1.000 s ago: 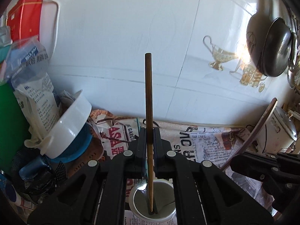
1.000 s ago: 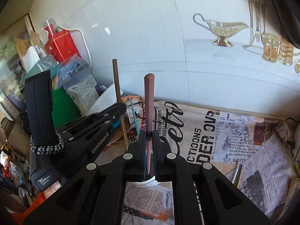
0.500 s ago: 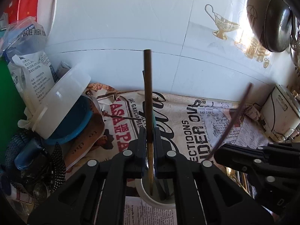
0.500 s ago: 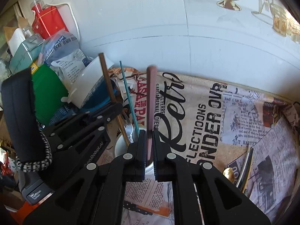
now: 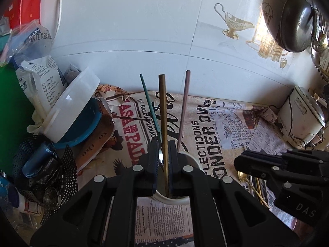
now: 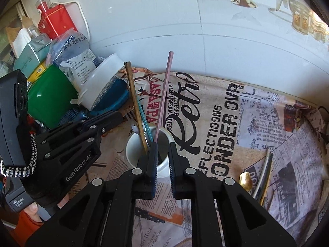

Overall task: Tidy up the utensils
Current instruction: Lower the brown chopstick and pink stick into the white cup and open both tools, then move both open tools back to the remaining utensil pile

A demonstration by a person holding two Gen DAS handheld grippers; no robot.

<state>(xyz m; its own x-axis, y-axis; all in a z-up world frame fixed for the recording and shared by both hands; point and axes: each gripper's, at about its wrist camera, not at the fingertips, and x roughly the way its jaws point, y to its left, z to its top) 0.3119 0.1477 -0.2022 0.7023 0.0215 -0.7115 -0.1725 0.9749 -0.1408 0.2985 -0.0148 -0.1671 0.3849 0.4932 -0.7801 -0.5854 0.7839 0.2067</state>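
A white cup [image 6: 144, 154] stands on the newspaper-covered counter and holds a brown chopstick [image 6: 135, 105], a pink chopstick [image 6: 163, 96], a teal stick [image 6: 145, 119] and a fork [image 6: 131, 121]. In the left wrist view my left gripper [image 5: 163, 154] sits over the cup [image 5: 174, 199] with its jaws slightly apart around the brown chopstick [image 5: 163, 119]; the pink chopstick [image 5: 184, 109] and teal stick [image 5: 149, 105] lean beside it. My right gripper [image 6: 163, 156] is open and empty just in front of the cup. A gold spoon [image 6: 245, 182] and more utensils [image 6: 264, 177] lie to the right.
A white tub over a blue bowl [image 5: 72, 111], bags and a green container [image 6: 49, 96] crowd the left. A white appliance [image 5: 302, 119] stands at the right. A pan [image 5: 296, 22] hangs on the tiled wall. The right gripper's body [image 5: 287, 177] shows at the left view's lower right.
My right gripper has opened and let the pink chopstick go into the cup. My left gripper has loosened around the brown chopstick. Both views have tilted down toward the counter.
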